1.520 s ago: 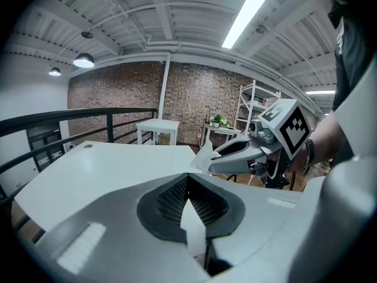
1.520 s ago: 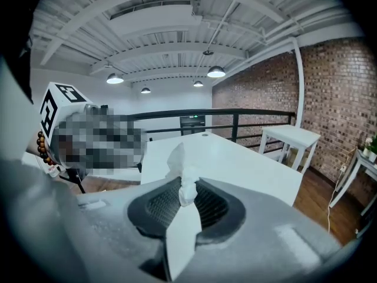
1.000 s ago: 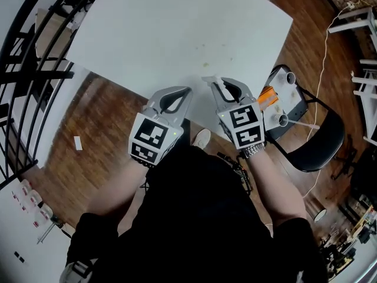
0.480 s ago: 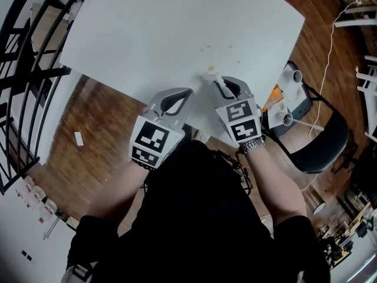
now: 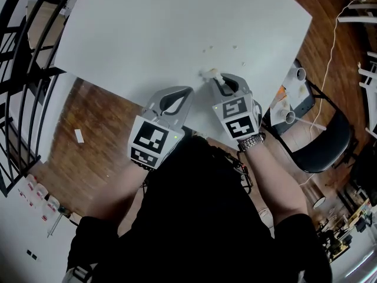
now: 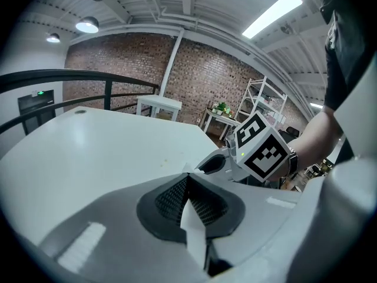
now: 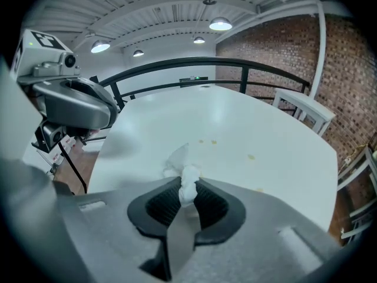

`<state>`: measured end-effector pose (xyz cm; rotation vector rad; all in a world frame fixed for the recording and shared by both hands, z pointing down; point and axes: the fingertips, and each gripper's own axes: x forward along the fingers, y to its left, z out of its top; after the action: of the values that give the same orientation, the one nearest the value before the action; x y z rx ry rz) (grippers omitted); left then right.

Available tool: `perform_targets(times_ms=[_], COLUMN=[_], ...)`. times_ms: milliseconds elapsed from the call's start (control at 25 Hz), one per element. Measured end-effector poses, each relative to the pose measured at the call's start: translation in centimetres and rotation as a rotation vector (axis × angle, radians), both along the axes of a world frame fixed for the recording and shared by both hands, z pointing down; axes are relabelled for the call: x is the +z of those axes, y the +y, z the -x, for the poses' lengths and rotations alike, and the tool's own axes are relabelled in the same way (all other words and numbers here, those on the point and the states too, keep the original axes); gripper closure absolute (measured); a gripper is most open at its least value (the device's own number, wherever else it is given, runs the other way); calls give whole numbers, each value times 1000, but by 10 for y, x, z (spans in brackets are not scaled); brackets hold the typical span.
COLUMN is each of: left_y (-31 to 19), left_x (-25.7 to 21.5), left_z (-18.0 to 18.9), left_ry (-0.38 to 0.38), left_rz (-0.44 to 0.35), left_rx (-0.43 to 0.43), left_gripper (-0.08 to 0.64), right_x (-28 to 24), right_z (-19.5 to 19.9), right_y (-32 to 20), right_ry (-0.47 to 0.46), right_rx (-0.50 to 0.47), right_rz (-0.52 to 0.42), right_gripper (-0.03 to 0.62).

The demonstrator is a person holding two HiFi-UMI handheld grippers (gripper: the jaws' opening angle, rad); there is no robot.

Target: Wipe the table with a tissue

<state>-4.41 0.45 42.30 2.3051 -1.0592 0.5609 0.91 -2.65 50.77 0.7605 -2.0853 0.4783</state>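
- Two grippers are held close together over the near edge of the white surface [image 5: 147, 34].
- The right gripper [image 5: 218, 81] has its jaws squeezed on a tissue [image 7: 187, 187]. The tissue is a small white wad that sticks out past the tips.
- The wad is low over the surface, near the edge. I cannot tell if it touches.
- The left gripper [image 5: 185, 92] has its jaws pressed together, and I see nothing between them. It sits just beside the right one and does no work.
- A few small yellow spots [image 7: 251, 156] lie on the surface, a little farther in than the tissue. They look like the mess to wipe.
- The wad is tiny and only its end is pinched. A hard push could pull it out of the jaws.
- If the gripper tilts too low, the hard jaws may scrape the surface and the tissue will miss it.
- A thin tissue may tear or leave bits behind when dragged.
- One small wad may only smear the spots around.
- A wipe toward the person could push the mess off the edge onto the floor.
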Motion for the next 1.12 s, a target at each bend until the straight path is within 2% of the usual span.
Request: perform_targets(times_ms=[1120], left_y=[-32], left_x=[7], left_z=[4], left_ry=[7], left_rz=[25], left_rx=[22], left_gripper=[545], right_x=[1], right_z=[6], right_y=[-31], right_ry=[88], right_rx=[-31], right_rz=[-53], right_gripper=[548])
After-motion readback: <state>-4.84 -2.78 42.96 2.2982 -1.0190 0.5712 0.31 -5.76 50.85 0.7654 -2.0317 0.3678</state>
